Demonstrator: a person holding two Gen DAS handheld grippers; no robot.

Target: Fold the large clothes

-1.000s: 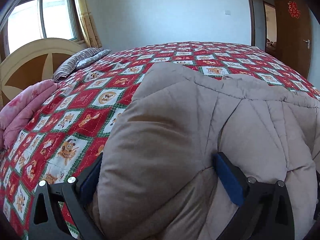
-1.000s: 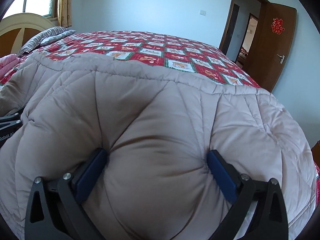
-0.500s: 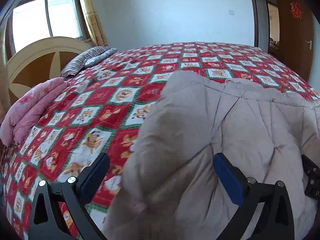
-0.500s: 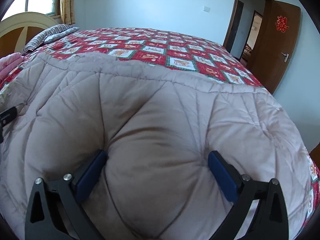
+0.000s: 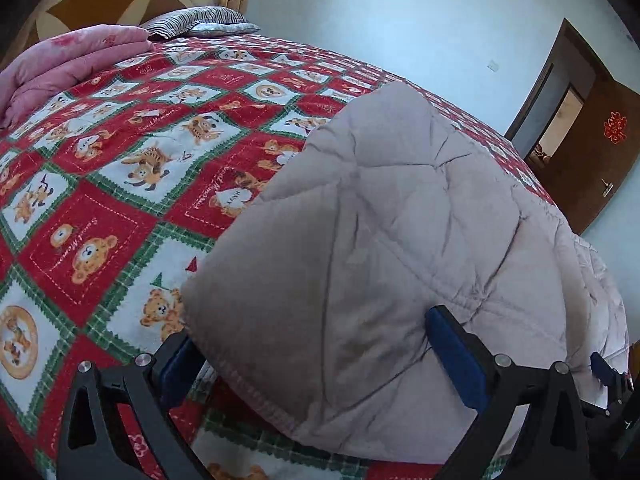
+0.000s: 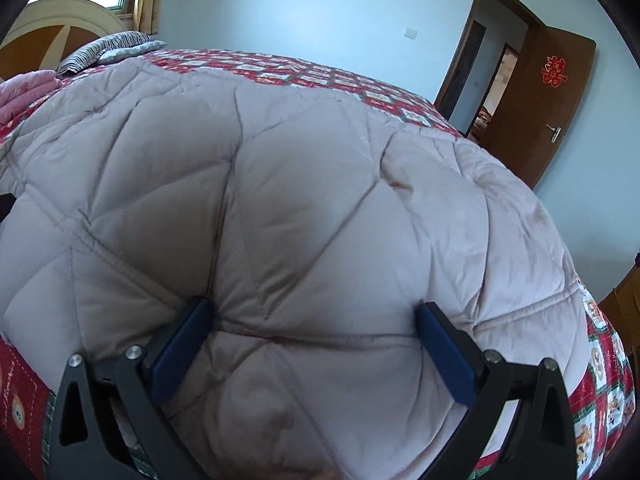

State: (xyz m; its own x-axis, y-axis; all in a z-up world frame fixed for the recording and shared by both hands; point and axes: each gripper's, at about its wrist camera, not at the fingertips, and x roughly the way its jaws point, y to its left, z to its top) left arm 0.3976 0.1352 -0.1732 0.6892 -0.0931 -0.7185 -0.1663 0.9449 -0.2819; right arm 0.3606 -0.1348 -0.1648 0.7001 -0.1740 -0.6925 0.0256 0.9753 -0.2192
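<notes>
We've got the beige quilted comforter (image 5: 400, 240) lying on the teddy-bear bedspread (image 5: 100, 208), bunched toward the door side. Left gripper (image 5: 316, 354) is spread wide around the comforter's corner, not pinching; right gripper (image 6: 316, 346) is spread too, with padding bulging between its fingers. Risk as we see it: nothing's clamped, so the slick puffy fabric could slump back and undo the fold. Readable writing: only a red double-happiness character (image 6: 554, 71) on the door beyond the comforter; bedspread script's too small.

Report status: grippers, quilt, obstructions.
Left gripper and right gripper open, straddling beige quilt. Quilt bunched on red bedspread. Nothing blocking.
</notes>
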